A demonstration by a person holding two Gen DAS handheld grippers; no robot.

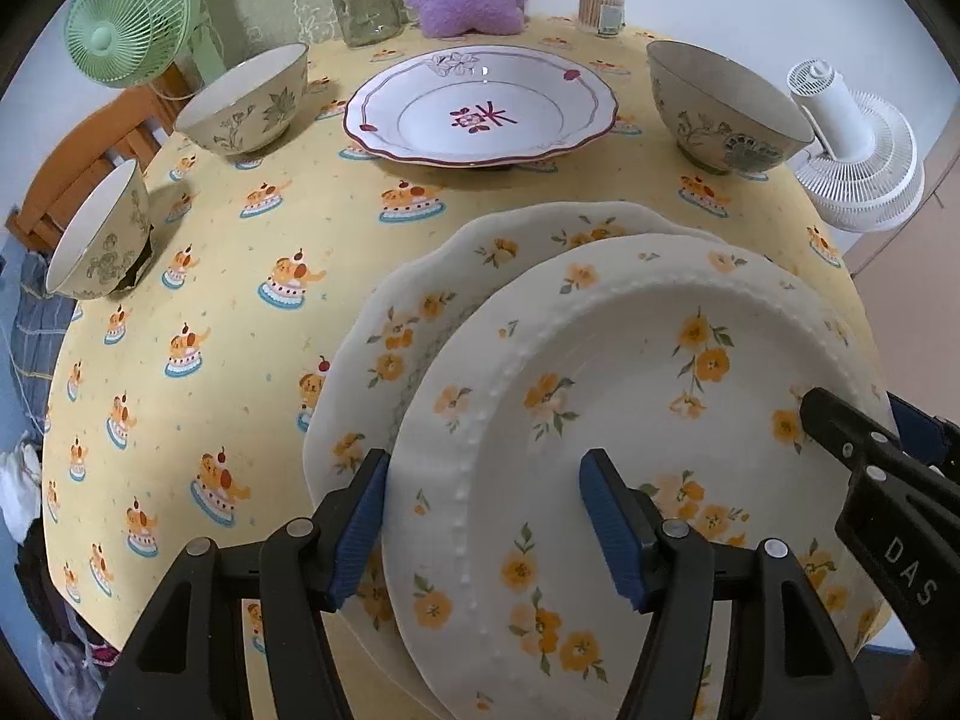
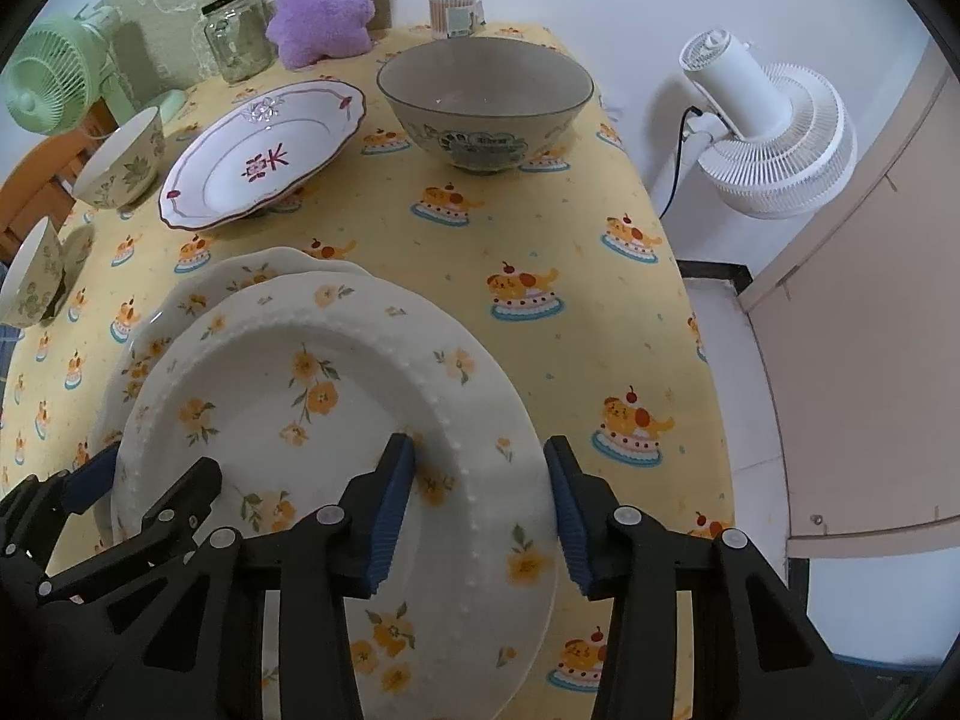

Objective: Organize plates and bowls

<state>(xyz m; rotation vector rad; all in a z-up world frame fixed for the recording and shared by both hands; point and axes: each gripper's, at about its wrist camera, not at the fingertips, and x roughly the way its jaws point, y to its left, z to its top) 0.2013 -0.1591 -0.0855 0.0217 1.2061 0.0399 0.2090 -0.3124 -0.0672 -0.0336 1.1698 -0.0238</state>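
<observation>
Lay near on the tabletop [image 1: 336, 228]: beaded floral plate [image 1: 630, 396] atop scalloped floral plate [image 1: 420, 312]. Straddled its left rim, left gripper [image 1: 483, 528] open, pads clear. Straddled its right rim, right gripper [image 2: 480, 516], pads apparently not pressing. Farther back: red-rimmed plate [image 1: 480, 102], three bowls.

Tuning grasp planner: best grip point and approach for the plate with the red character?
Take the red-character plate by its wavy rim, on the near edge facing the grippers. It sits flat and alone between two bowls, its rim flaring up off the tablecloth, so one finger can slide under, one over.
</observation>
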